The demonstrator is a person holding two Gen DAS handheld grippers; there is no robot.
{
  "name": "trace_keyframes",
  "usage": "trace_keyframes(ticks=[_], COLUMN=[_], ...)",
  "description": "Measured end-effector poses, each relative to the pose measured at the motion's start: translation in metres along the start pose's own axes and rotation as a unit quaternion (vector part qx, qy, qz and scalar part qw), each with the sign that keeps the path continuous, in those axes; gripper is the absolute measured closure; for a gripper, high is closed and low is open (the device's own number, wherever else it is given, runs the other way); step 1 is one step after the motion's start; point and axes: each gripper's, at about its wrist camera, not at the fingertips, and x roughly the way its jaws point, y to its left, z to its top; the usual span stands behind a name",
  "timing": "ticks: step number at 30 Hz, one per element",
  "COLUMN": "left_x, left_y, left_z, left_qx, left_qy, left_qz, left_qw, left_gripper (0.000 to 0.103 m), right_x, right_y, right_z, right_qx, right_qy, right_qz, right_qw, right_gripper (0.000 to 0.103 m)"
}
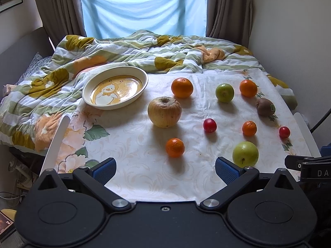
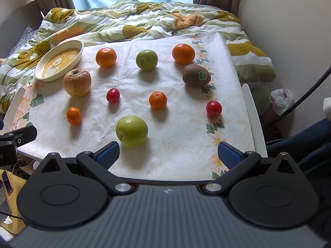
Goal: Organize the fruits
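Observation:
Several fruits lie spread on a floral tablecloth [image 1: 134,148]. A yellow apple [image 1: 164,112] [image 2: 77,82] sits beside an empty oval plate with a bear picture [image 1: 115,87] [image 2: 60,62]. Oranges [image 1: 175,147] [image 1: 182,87] [image 2: 157,100], green apples [image 1: 245,154] [image 2: 131,130] [image 2: 146,59], a kiwi [image 2: 196,75] [image 1: 265,106] and small red fruits [image 1: 209,125] [image 2: 214,108] lie apart. My left gripper [image 1: 165,170] is open above the near edge, just short of the nearest orange. My right gripper [image 2: 168,155] is open too, the near green apple just ahead of its left finger [image 2: 108,155].
A rumpled flowered quilt [image 1: 128,51] covers the bed behind the table, and the plate rests partly on it. Walls stand close on the right, a curtained window [image 1: 142,6] at the back. White chair rails [image 2: 253,111] flank the table. A plastic bag [image 2: 281,100] lies on the floor, right.

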Motion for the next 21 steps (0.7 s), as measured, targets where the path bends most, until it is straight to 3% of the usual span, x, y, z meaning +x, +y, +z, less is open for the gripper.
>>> trace_keyframes(ticks=[21], left_x=[-0.0007], left_y=[0.0025], left_z=[0.0002], left_qx=[-0.001], left_qy=[-0.002], left_qz=[-0.001], left_qw=[1.0000], left_gripper=[0.000], right_x=[-0.0019], right_y=[0.0022], right_z=[-0.0010], right_qx=[0.000], right_qy=[-0.002], right_qz=[-0.001], right_qw=[1.000], right_gripper=[0.000])
